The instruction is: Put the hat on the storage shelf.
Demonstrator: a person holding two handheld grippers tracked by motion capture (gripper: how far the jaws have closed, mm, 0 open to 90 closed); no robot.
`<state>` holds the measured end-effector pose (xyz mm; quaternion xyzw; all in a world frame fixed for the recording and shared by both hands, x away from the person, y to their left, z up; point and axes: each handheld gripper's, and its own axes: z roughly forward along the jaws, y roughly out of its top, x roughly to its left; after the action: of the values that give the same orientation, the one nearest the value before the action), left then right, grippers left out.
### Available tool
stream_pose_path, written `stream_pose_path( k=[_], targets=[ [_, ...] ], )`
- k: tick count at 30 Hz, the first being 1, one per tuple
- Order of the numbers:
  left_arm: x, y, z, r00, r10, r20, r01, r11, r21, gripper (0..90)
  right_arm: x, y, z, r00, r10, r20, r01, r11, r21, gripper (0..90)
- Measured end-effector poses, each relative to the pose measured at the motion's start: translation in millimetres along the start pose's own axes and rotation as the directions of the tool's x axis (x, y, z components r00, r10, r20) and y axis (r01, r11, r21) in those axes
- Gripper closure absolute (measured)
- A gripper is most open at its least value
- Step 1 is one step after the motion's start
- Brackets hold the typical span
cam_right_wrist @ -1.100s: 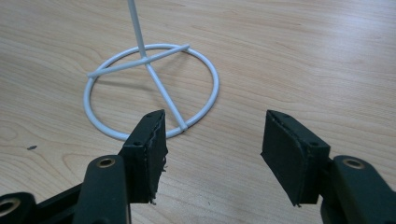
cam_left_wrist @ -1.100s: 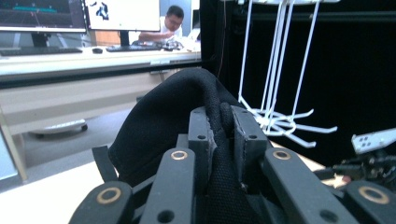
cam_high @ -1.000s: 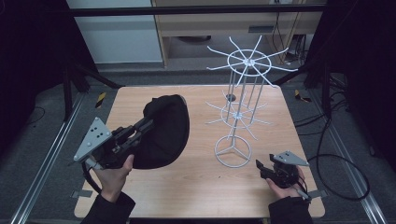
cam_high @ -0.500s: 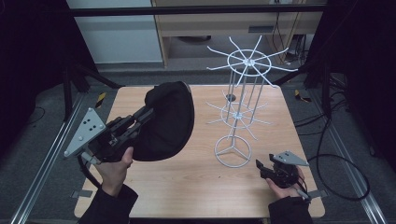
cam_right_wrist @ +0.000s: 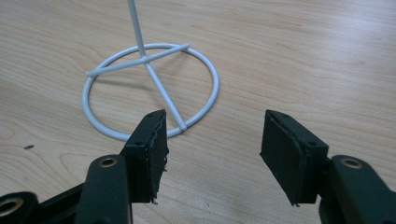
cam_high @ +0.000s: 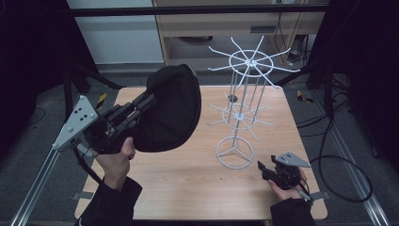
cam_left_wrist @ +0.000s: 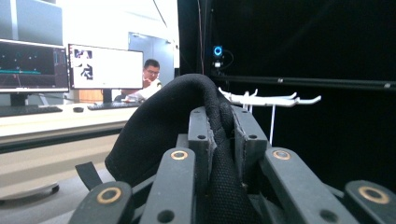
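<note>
A black cap is held clear of the wooden table, raised over its left half. The left gripper is clamped on the cap's edge; in the left gripper view, the fabric is seen pinched between the two jaws, which are closed tightly on it. The left hand is wrapped around the gripper's handle, and a grey three-cornered plate is mounted at its rear.

A white wire rack stands upright on the table to the right of the cap, near it but apart. Its round base rests flat on the wood, and spoke-like arms are spread at two levels.

The right gripper is held low at the front right corner of the table, near the rack's base. In the right gripper view, its jaws are spread wide with nothing between them.

No brand, label or legible writing is discernible on the cap, rack or grippers.
</note>
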<state>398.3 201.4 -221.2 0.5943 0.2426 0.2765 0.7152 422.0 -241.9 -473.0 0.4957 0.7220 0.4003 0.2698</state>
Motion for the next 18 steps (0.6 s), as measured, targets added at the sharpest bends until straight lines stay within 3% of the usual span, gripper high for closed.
stream_pose_path(
  k=[7,18],
  targets=[
    [-1.0,10.3,3.8,0.9997,-0.021,0.012,0.022,0.9977,-0.064,78.9,-0.4,-0.1,0.0,1.0,-0.001,-0.002,0.001,1.0,-0.001,41.2],
    [-7.6,15.2,20.1,0.9987,-0.028,0.043,0.032,0.9957,-0.087,78.8,-0.8,-0.3,-0.1,1.0,0.0,-0.005,0.0,1.0,-0.002,41.4]
  ],
)
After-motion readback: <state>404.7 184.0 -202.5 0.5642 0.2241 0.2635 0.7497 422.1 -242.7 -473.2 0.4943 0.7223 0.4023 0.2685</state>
